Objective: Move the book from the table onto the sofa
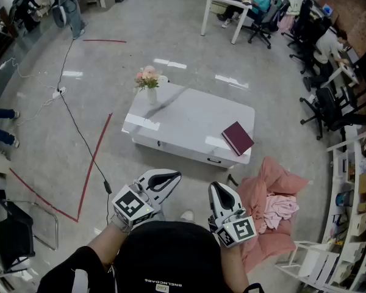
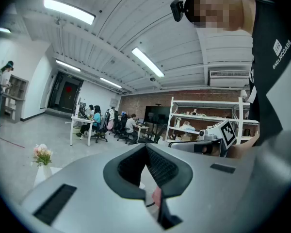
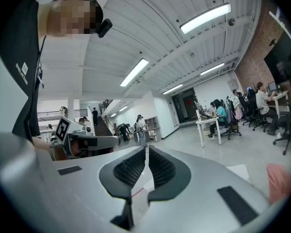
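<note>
Both roughly level near the torso [image 1: 165, 255], left hand-held gripper [image 1: 174, 177], right hand-held gripper [image 1: 219, 188], jaws together, empty.

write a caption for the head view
Left gripper and right gripper, shut and empty, face the table with the book

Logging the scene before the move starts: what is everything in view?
Dark red hardcover book: one, dark red, table's near right corner.
White low rectangular table: one, white, mid floor.
Pink flowers in white vase: one bunch, pink, table's far left corner.
Pink soft sofa: one, pink, floor beside table's near right corner.
Black floor cable: one, black, left of table.
Red tape lines: several, red, left floor.
Left tongs: one, white, shut, empty, bottom centre.
Right tongs: one, white, shut, empty, beside it.
</note>
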